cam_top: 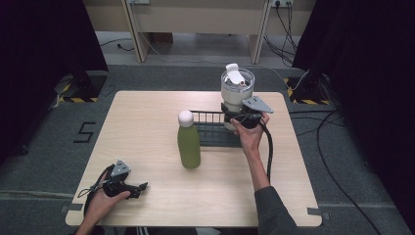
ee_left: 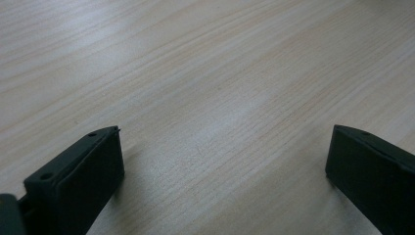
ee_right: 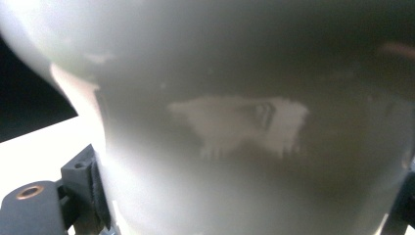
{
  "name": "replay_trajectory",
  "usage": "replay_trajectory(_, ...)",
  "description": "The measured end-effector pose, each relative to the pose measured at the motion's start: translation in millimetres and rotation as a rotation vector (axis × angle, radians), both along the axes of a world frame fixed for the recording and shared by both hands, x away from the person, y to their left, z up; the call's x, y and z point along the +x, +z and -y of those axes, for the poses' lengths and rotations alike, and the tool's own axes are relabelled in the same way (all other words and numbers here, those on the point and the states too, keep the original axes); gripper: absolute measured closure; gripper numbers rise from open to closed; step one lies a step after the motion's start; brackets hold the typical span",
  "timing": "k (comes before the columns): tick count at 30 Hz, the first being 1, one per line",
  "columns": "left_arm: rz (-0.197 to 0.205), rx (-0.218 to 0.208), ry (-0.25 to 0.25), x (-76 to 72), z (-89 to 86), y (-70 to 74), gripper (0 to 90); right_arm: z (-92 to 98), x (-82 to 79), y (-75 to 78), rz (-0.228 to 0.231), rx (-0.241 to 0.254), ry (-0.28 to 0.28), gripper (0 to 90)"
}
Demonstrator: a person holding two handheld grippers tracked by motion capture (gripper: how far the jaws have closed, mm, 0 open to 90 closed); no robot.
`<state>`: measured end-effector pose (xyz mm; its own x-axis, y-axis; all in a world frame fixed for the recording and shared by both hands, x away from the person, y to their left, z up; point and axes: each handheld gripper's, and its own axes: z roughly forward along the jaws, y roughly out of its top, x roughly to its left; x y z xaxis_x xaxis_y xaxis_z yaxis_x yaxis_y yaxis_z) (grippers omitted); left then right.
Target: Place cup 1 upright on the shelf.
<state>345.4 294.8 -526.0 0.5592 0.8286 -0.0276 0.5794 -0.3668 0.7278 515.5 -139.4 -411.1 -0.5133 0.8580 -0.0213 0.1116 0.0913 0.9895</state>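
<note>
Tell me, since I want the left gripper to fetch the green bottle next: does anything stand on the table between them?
Nothing visible does. The left gripper rests open near the table's front left edge, and bare wood lies between it and the green bottle. The wire rack and the white tumbler in the right gripper stand beyond the bottle.
</note>
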Motion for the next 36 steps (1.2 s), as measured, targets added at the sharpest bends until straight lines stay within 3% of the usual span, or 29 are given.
replay_trajectory(13,-0.002,0.001,-0.001,0.0,-0.1,0.0,0.0,2.4,3.0,-18.6,-0.023,0.014,-0.010,10.2)
replay_trajectory(29,0.000,0.002,-0.001,0.0,0.0,0.0,0.1,3.2,3.6,-39.8,-0.034,-0.009,-0.018,10.1)
replay_trajectory(36,0.000,0.003,-0.001,-0.1,0.1,0.0,0.0,4.1,-4.3,-39.9,-0.034,-0.028,-0.016,10.0)
